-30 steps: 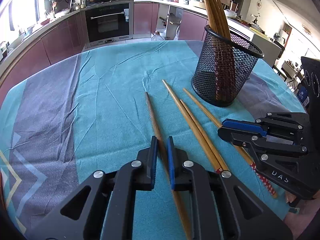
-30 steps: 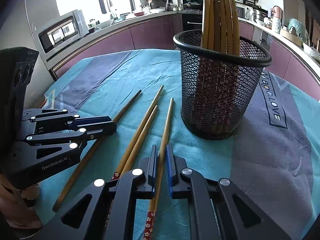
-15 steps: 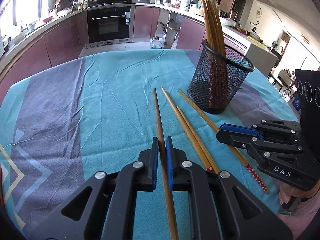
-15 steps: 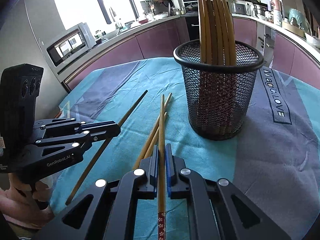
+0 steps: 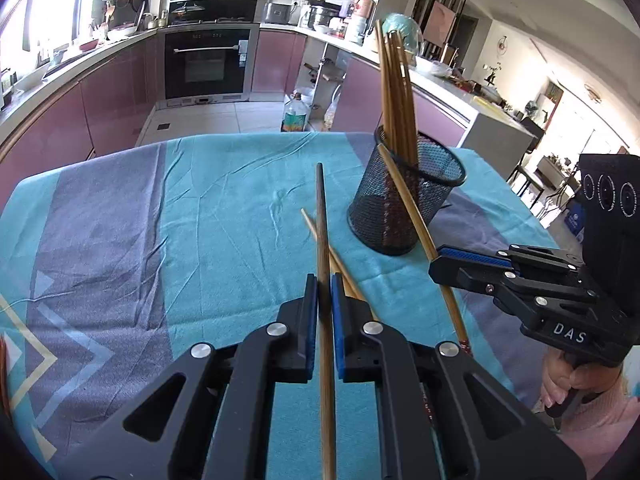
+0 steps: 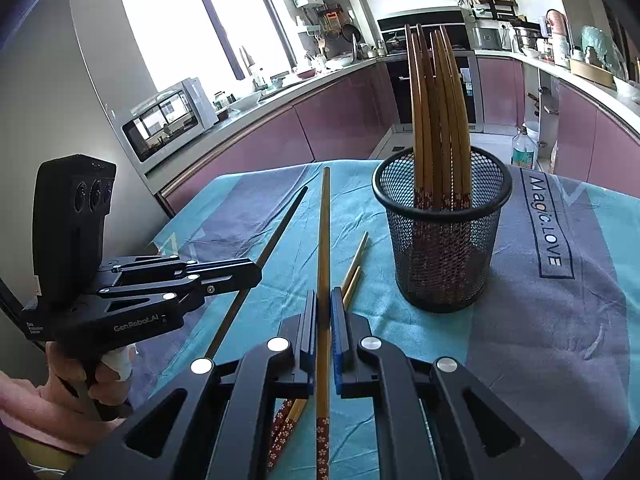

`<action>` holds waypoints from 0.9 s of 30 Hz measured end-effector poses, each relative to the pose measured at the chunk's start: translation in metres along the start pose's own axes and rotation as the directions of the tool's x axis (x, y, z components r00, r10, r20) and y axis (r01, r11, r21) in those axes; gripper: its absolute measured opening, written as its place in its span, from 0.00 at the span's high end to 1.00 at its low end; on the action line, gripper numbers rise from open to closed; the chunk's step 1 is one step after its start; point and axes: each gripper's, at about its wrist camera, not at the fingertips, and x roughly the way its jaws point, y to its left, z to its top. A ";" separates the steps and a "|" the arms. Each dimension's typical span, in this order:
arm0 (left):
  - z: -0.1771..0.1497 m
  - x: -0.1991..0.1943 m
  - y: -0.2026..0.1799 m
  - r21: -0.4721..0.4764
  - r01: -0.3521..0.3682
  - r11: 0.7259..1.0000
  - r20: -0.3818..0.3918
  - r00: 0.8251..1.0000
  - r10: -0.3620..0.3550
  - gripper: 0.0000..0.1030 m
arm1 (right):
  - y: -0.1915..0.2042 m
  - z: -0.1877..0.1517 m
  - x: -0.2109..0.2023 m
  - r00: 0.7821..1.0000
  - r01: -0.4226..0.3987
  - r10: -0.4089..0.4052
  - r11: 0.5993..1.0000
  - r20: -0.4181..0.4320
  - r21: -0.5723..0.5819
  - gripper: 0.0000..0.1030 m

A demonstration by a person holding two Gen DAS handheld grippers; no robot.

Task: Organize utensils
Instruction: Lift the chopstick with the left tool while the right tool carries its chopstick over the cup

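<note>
While clamped, each claw: left claw (image 5: 324, 280) dark chopstick (image 5: 322, 224), right claw (image 6: 324, 298) floral chopstick (image 6: 323, 240).

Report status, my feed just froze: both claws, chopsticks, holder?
Left claw shut on dark chopstick. Right claw shut on light chopstick. Two chopsticks on cloth. Mesh holder upright, path clear.

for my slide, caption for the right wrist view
Right claw grips a chopstick beside the mesh cup.
</note>
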 end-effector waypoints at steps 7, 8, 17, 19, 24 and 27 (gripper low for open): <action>0.008 -0.025 0.003 -0.007 0.067 0.998 0.053 0.996 -0.066 0.93 | -0.008 0.011 -0.023 0.997 0.007 -0.007 1.000 0.071 0.009 0.95; 0.011 -0.029 0.003 -0.008 0.076 0.997 0.062 0.995 -0.075 0.93 | -0.009 0.013 -0.026 0.997 0.005 -0.006 1.000 0.081 0.013 0.95; 0.029 -0.063 0.002 -0.002 0.132 0.991 0.147 0.980 -0.131 0.93 | -0.016 0.025 -0.046 0.988 0.015 -0.017 1.000 0.153 0.015 0.95; 0.032 -0.070 0.000 -0.001 0.137 0.991 0.167 0.977 -0.135 0.93 | -0.016 0.027 -0.050 0.986 0.017 -0.018 1.000 0.167 0.013 0.95; 0.043 -0.082 0.001 -0.004 0.149 0.989 0.210 0.967 -0.145 0.93 | -0.019 0.034 -0.058 0.981 0.020 -0.020 1.000 0.195 0.005 0.95; 0.049 -0.086 0.001 -0.007 0.158 0.987 0.230 0.961 -0.152 0.93 | -0.020 0.040 -0.065 0.976 0.022 -0.022 1.000 0.214 0.002 0.95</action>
